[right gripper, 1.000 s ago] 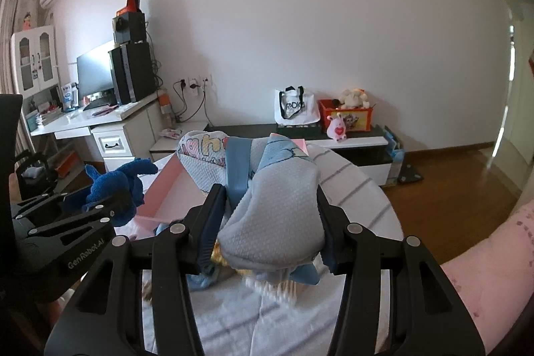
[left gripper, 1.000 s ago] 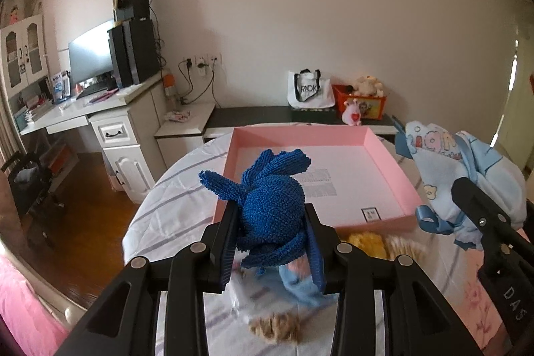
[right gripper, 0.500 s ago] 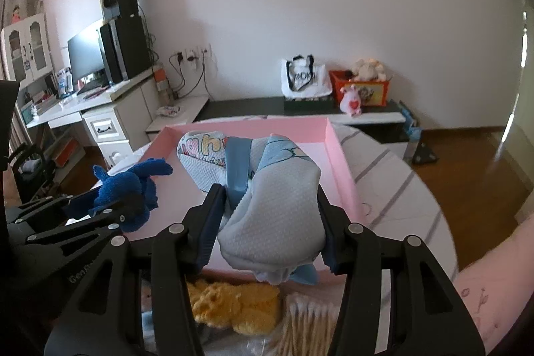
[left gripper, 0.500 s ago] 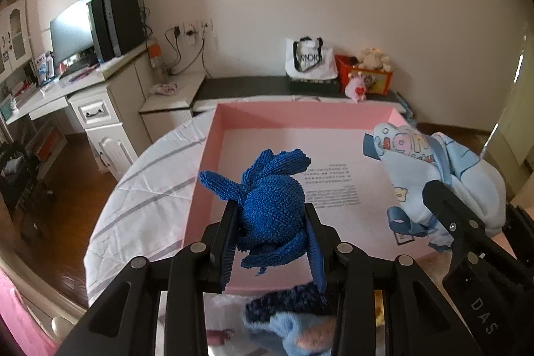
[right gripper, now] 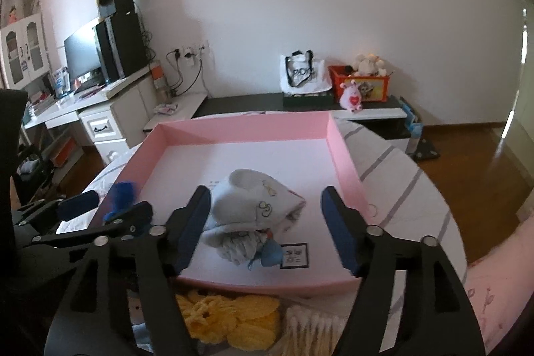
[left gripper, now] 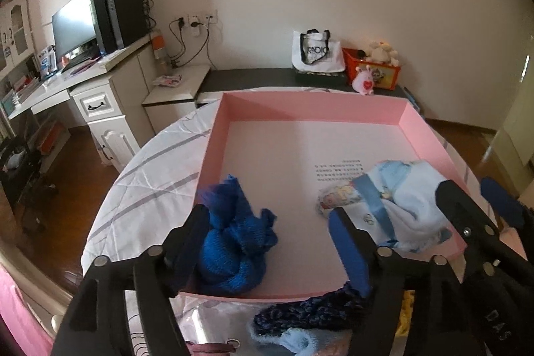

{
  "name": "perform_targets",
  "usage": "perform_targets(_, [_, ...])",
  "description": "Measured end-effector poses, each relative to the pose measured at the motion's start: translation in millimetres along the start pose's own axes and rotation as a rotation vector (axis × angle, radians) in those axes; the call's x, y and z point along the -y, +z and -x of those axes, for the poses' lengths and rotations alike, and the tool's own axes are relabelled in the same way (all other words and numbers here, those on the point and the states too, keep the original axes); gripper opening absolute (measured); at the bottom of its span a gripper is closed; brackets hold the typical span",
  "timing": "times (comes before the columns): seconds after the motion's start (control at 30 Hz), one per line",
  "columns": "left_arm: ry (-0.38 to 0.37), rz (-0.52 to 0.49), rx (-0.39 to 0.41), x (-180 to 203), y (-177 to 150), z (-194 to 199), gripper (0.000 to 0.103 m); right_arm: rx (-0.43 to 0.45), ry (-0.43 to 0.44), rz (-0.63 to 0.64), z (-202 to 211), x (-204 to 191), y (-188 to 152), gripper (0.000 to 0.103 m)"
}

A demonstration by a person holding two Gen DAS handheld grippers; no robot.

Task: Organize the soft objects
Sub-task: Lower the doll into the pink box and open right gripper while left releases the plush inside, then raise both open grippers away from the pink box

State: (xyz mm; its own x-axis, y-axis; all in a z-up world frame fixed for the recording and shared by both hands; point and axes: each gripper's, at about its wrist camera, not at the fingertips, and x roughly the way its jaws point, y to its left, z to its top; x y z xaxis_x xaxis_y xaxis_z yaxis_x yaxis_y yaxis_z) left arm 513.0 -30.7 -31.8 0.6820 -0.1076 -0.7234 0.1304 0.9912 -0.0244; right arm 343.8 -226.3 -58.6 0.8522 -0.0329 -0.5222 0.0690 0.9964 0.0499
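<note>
Left gripper has just been opening: jaws apart, pads off the blue knit toy, which lies in the pink box at its near-left corner. Right gripper also just opened; the light-blue baby cloth lies loose btwn its jaws, near-right in the box. Yellow knit piece on table, near side of the box.
</note>
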Motion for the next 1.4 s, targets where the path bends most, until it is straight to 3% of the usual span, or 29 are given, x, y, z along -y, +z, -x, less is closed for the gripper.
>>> perform_targets(0.1, [0.009, 0.006, -0.001, 2, -16, 5, 0.083, -0.002, -0.005, -0.014, 0, 3, 0, 0.078])
perform_targets(0.2, [0.013, 0.008, 0.000, 7, -27, 10, 0.083, -0.004, -0.014, -0.019, -1, 5, 0, 0.083])
perform_targets(0.4, [0.013, 0.005, 0.003, 6, -51, 31, 0.084, -0.007, -0.017, -0.021, -1, 7, 0, 0.084])
perform_targets(0.77, [0.014, 0.003, 0.006, 4, -53, 38, 0.084, -0.006, -0.027, -0.015, 3, 6, -1, 0.086])
perform_targets(1.03, [0.018, 0.006, 0.030, 5, -61, 62, 0.086, 0.024, -0.050, -0.014, 31, 6, -4, 0.095])
perform_targets(1.23, [0.021, 0.002, 0.062, 9, -74, 93, 0.091, 0.060, -0.073, -0.014, 62, 8, -2, 0.103])
perform_targets(1.4, [0.028, 0.019, 0.093, 6, -87, 126, 0.100, 0.085, -0.088, -0.005, 91, 8, -6, 0.103])
